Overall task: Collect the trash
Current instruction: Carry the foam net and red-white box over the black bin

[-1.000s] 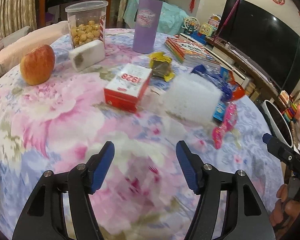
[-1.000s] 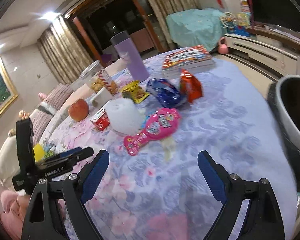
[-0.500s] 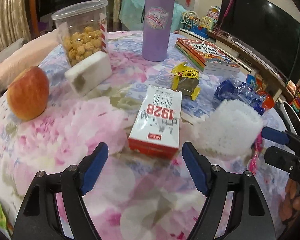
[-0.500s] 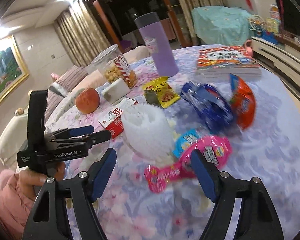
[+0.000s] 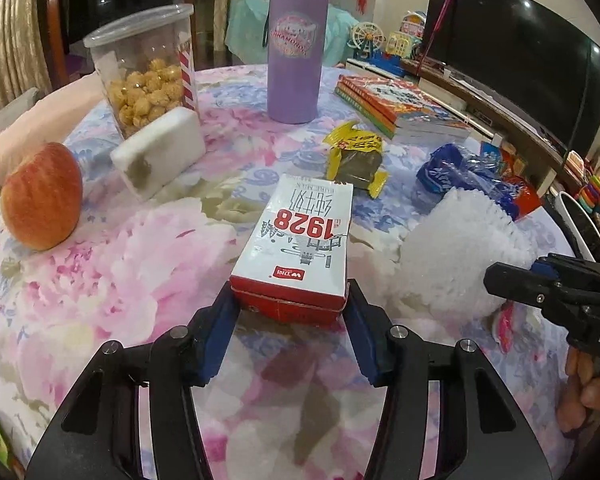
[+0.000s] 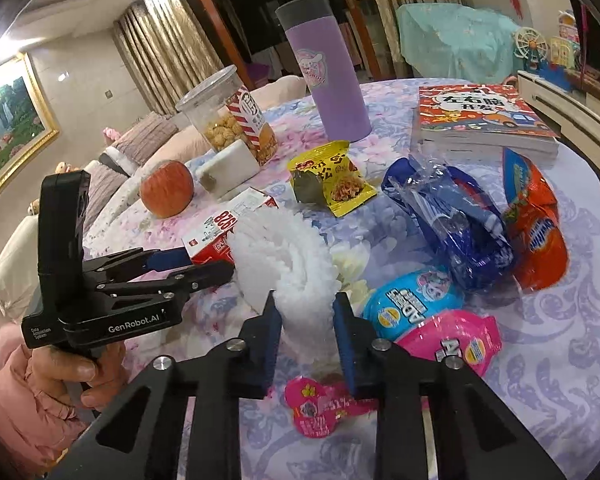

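Floral cloth in pink and lilac is spread over the round table (image 5: 100, 280), on which everything lies; gold curtains (image 6: 172, 40), a framed landscape painting (image 6: 8, 120) and a dark television (image 5: 520, 64) are seen around it. A pink sleeve (image 6: 16, 408) is worn on the hand (image 6: 80, 376) by which the left gripper (image 5: 288, 304) is carried; it is angled down at the table, its jaws closing, with the near end of the red-and-white milk carton (image 5: 304, 244) gripped between the blue pads. The right gripper (image 6: 304, 312) is likewise tilted down, its jaws closing on the white foam fruit net (image 6: 288, 264), whose edge is pinched between them. A clear tub (image 5: 144, 68) is partly filled with popcorn, and a purple tumbler (image 5: 296, 40) is stood upright beside it. An apple (image 5: 40, 196) and a stack of books (image 6: 480, 120) are also present. Blue, orange, yellow and pink snack wrappers (image 6: 460, 216) are scattered just beside the net.
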